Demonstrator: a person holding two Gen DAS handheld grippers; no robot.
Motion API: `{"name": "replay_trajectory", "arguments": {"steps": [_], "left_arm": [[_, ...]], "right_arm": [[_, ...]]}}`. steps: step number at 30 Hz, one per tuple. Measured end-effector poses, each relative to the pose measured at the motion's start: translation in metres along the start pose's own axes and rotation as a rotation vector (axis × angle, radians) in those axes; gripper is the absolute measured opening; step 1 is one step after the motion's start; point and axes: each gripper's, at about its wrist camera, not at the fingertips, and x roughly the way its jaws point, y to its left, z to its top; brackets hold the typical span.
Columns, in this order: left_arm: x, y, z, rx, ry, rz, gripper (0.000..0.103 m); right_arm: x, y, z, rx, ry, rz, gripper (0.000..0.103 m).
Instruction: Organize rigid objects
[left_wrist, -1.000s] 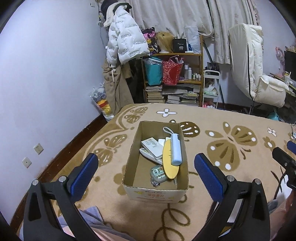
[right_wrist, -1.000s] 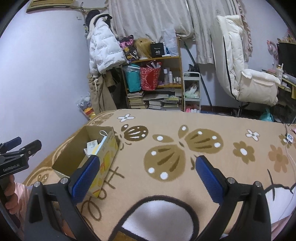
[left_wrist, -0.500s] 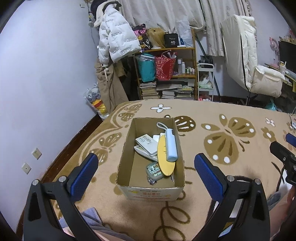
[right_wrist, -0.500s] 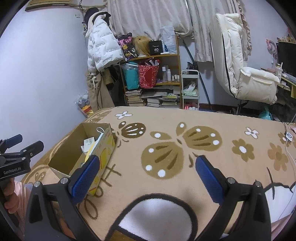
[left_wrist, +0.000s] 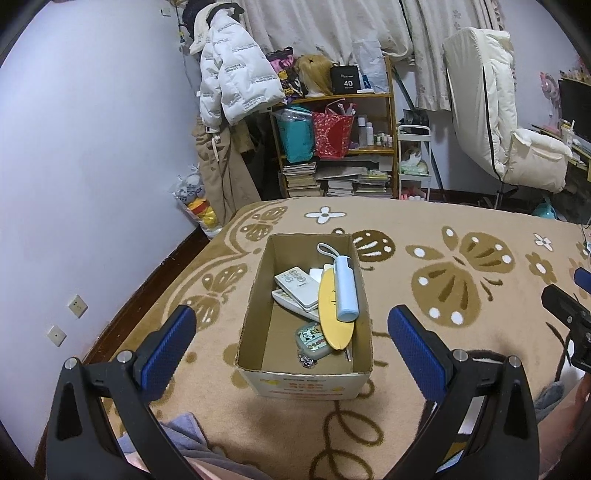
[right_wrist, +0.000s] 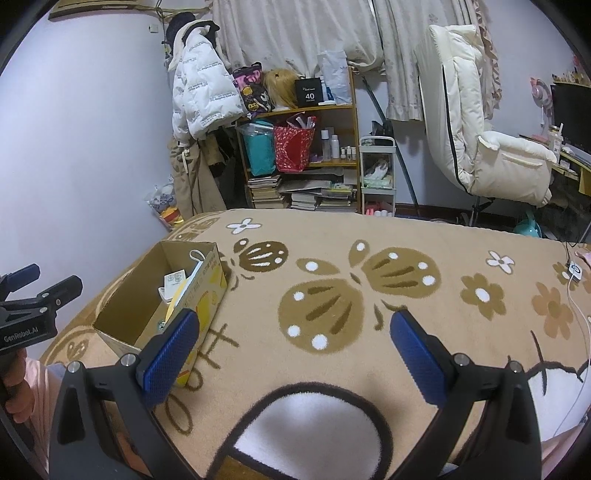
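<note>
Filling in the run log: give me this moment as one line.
left gripper: open, empty, above cardboard box | right gripper: open, empty, over blanket | box holds remotes, blue tube

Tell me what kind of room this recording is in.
Most likely a lived-in bedroom: a blanket with butterfly patterns covers what looks like a bed, a white jacket hangs by the curtains, and a crowded shelf holds books and bottles.

Black tongs (left_wrist: 291, 339), blue ribbed pads (left_wrist: 168, 345), silver screws, white GenRobot.AI lettering, pink sleeve (right_wrist: 35, 373)
</note>
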Motion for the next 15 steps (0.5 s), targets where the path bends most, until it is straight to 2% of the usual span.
{"name": "replay_trajectory", "arguments": {"steps": [7, 15], "left_arm": [[0.0045, 0.0043, 0.0008, -0.015, 0.026, -0.023, 0.103], [0.0041, -0.0002, -0.0006, 0.003, 0.018, -0.021, 0.103]], "right_arm": [[0.0003, 0.0003, 0.0001, 0.000, 0.000, 0.001, 0.103], [0.0004, 0.0005, 0.0005, 0.002, 0.002, 0.003, 0.103]]}}
